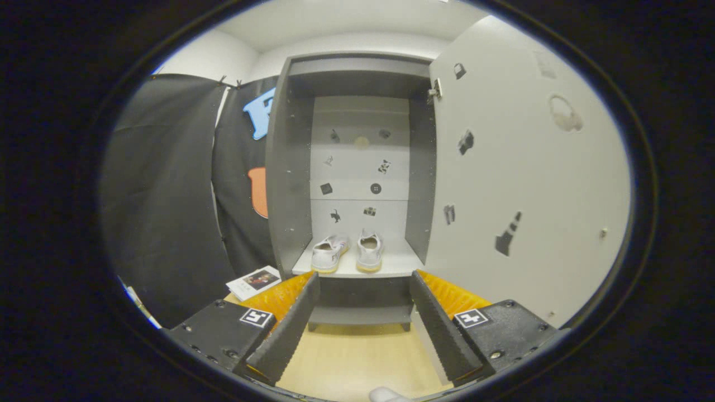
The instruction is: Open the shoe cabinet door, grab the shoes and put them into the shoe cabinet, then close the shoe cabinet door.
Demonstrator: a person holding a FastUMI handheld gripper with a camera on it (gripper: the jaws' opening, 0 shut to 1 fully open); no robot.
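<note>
Beyond my hand-held gripper (364, 304) — fingers wide, holding nothing | shoes (347, 253) sat on cabinet shelf (391, 263) | door (519, 184) open

Two white shoes (346, 252) stand on one shelf (391, 263) of one shoe cabinet (287, 167), its one door (519, 184) swung open; one booklet (253, 282) lies on the floor; one gripper (362, 315), two fingers spread apart

Recording booth: black cloth wall (162, 195), shoe cabinet (357, 167).

White shoes (346, 252) with yellowish soles, grey cabinet (287, 167), white door (519, 167) with black stickers.
</note>
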